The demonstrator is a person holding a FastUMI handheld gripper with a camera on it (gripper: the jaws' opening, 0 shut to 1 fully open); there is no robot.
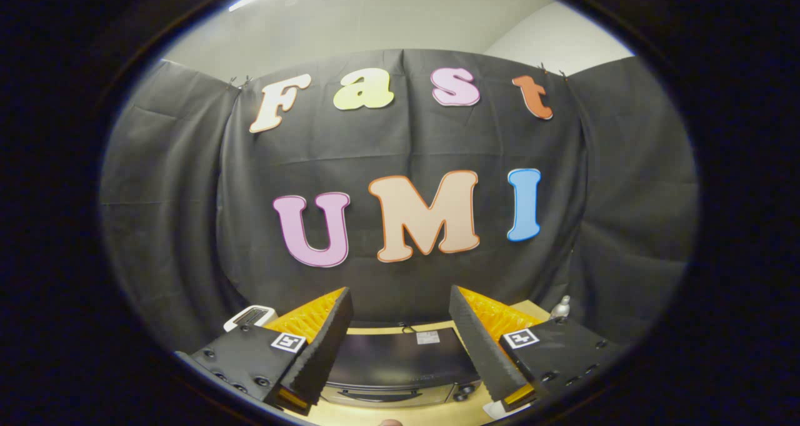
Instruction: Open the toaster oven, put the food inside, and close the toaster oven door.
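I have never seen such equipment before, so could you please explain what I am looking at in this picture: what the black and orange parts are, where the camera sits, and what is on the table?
The camera rides on a hand-held gripper and looks forward along its two fingers. Those are the black wedges with orange ribbed sides. A person carries this tool; there is no robot arm. The fingers stand apart and hold nothing, so the gripper is open.

Between and just beyond the fingers you look down on a dark toaster oven standing on a wooden table. Its door seems closed, with the handle along the front and a knob beside it. A white object lies beyond the left finger, and a small pale figure stands beyond the right one; I cannot tell what they are. Behind hangs a black cloth wall.
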